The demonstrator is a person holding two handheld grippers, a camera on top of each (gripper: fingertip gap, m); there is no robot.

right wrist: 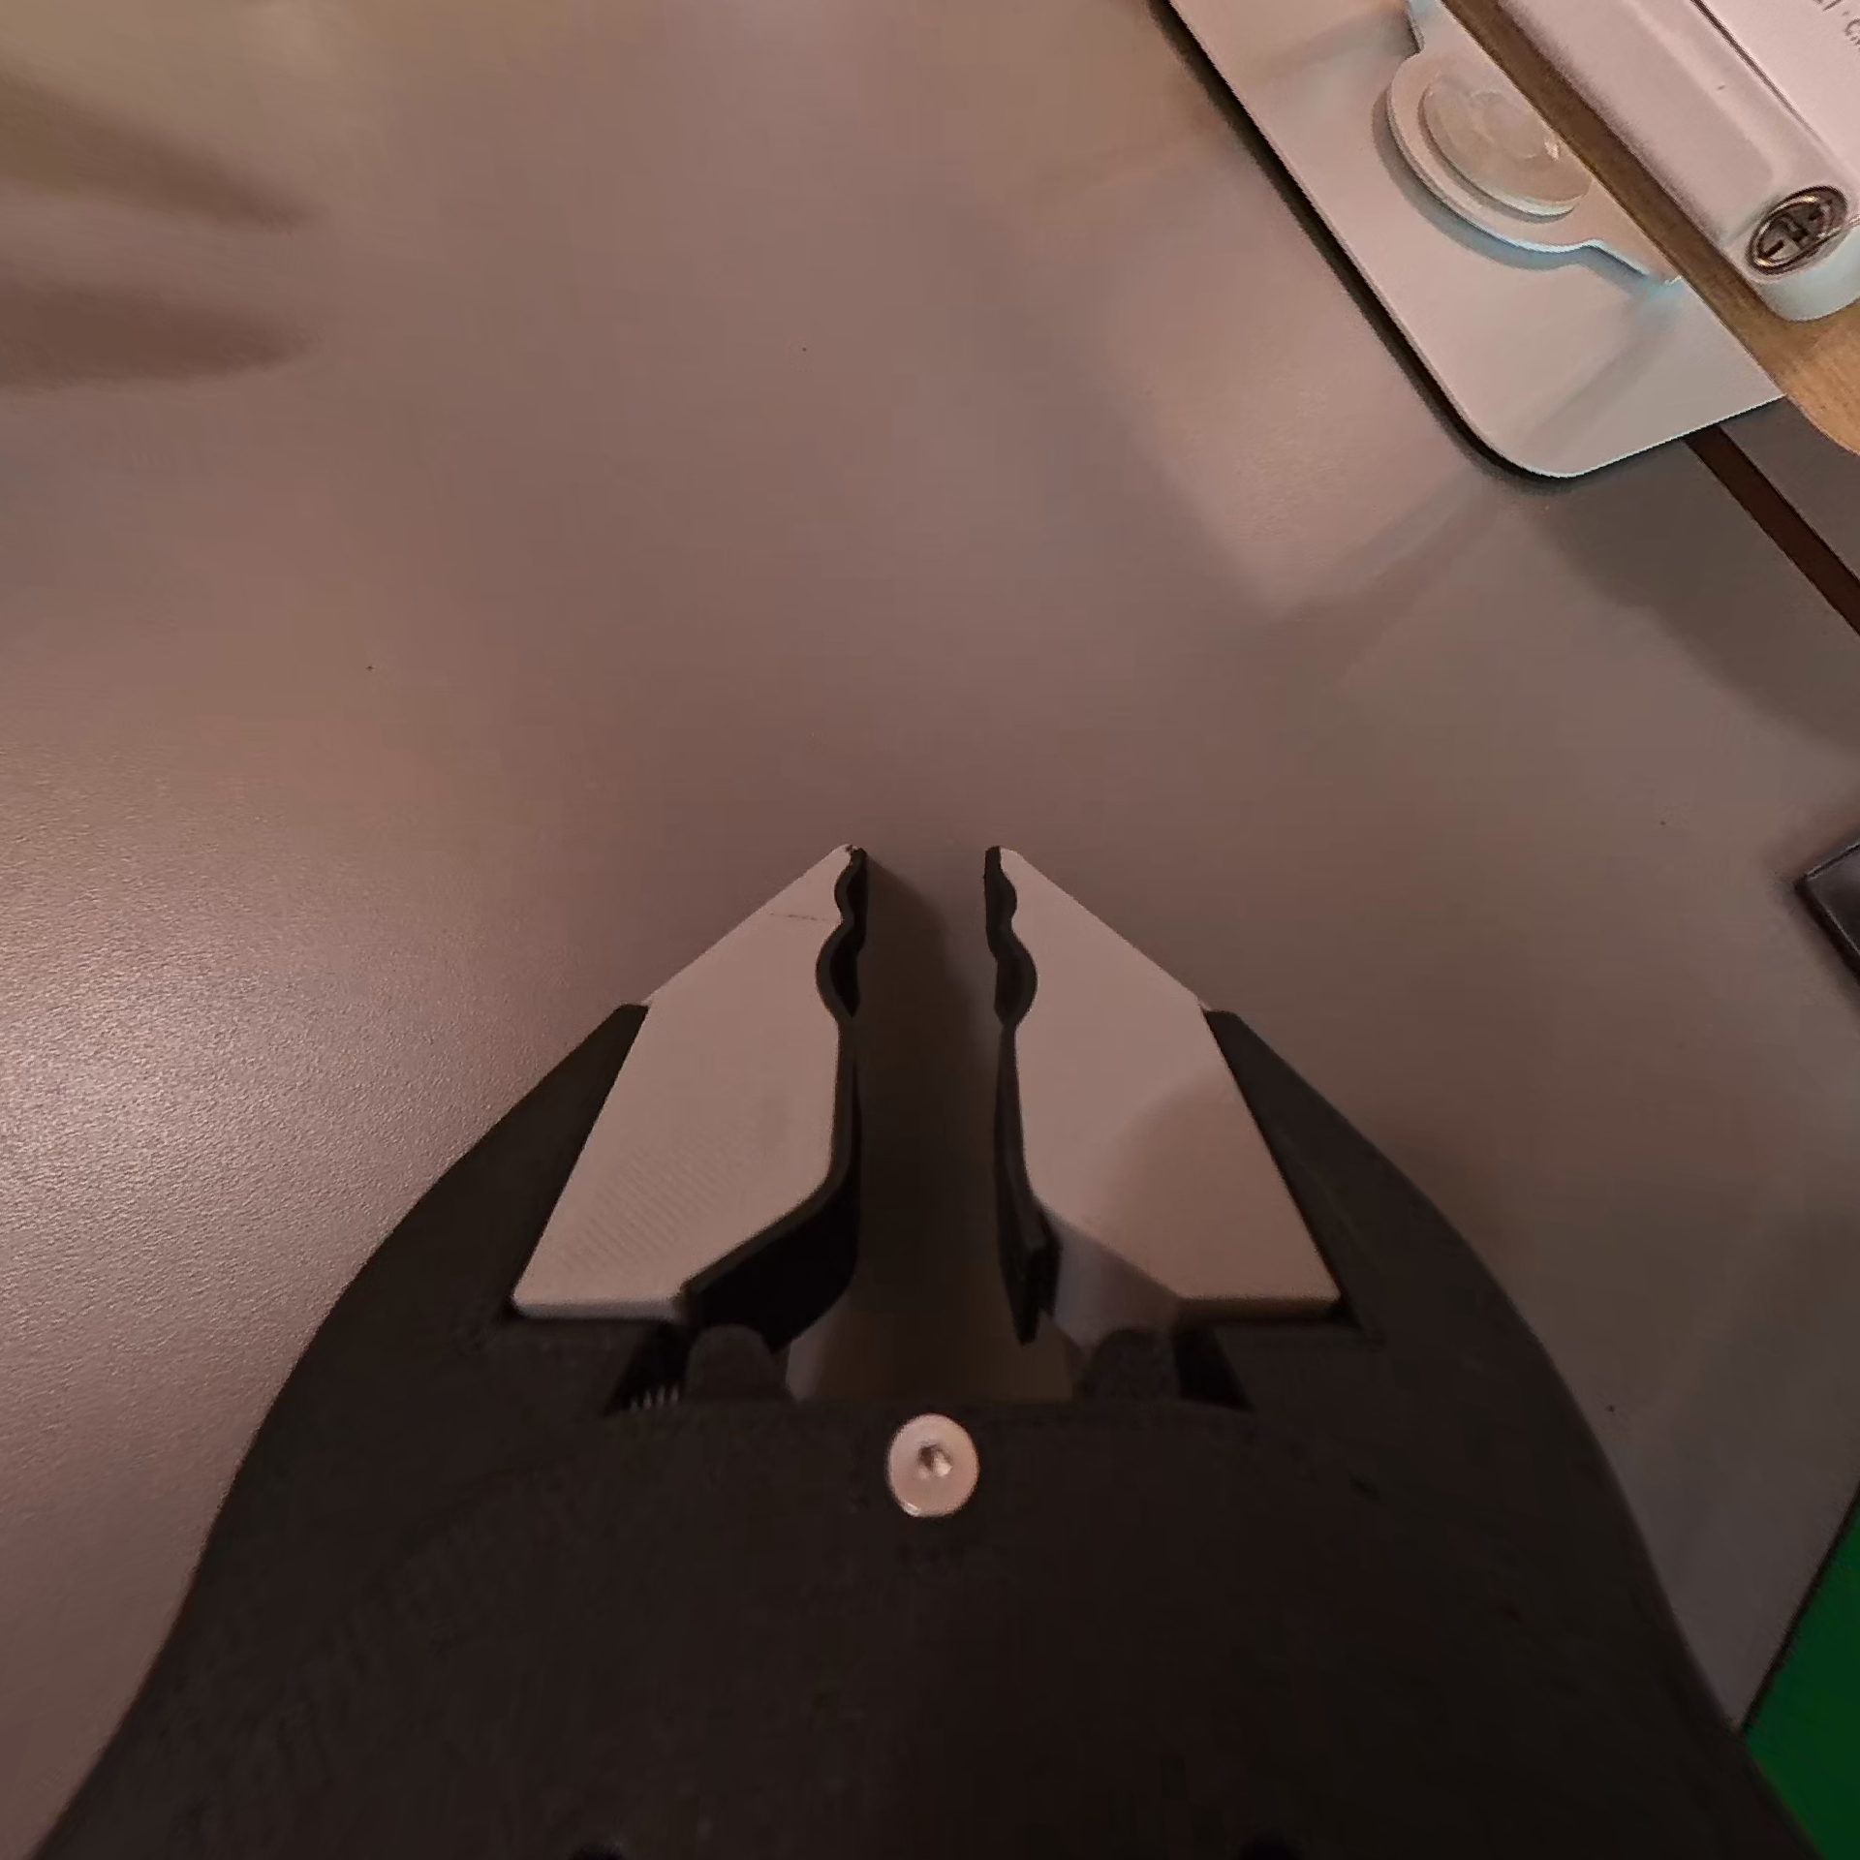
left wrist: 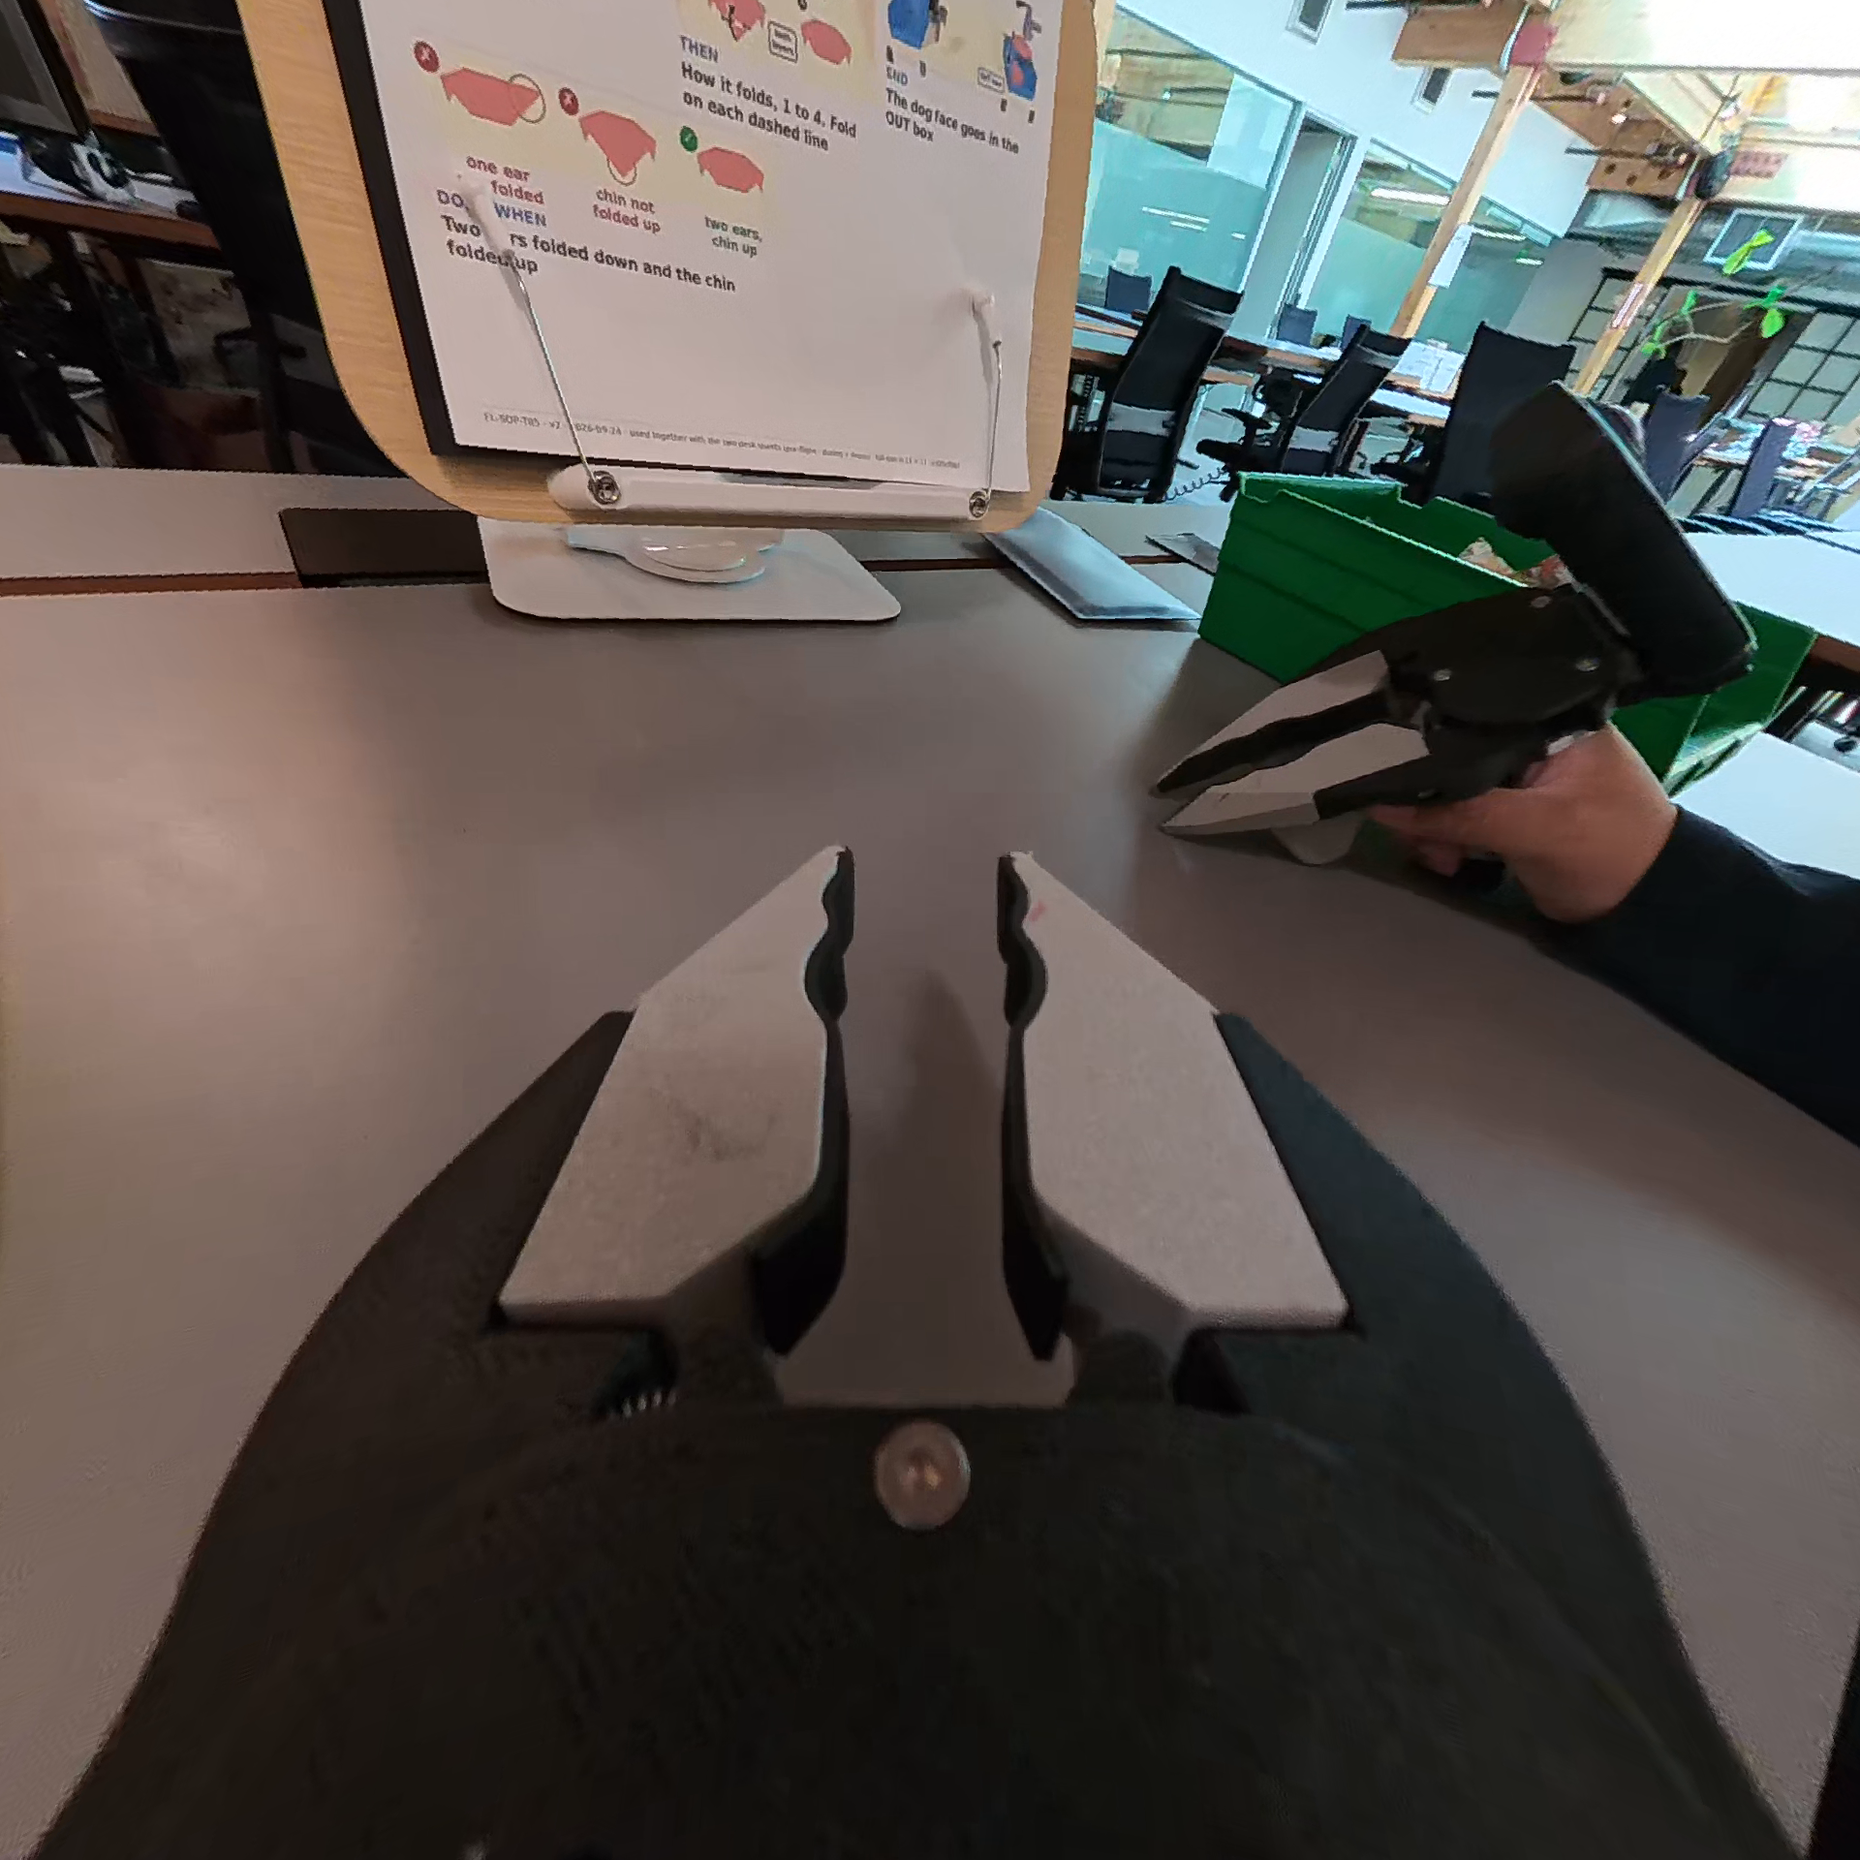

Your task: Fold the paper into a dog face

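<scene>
A: Left gripper (left wrist: 926,866) status?
B: Fingers parted, nothing between them, over the grey worktop (left wrist: 403,856).
A: Right gripper (right wrist: 924,856)?
B: Fingers parted, holding nothing; at right of the left view, near the green bin (left wrist: 1308,584).
A: Paper location?
B: Not visible in either view.

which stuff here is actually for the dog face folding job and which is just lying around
For the job:
left gripper, open, holding nothing
right gripper, open, holding nothing
instruction sheet on its stand
green bin
No folding paper shows in either view.

Just about:
grey pouch
office chairs
</scene>
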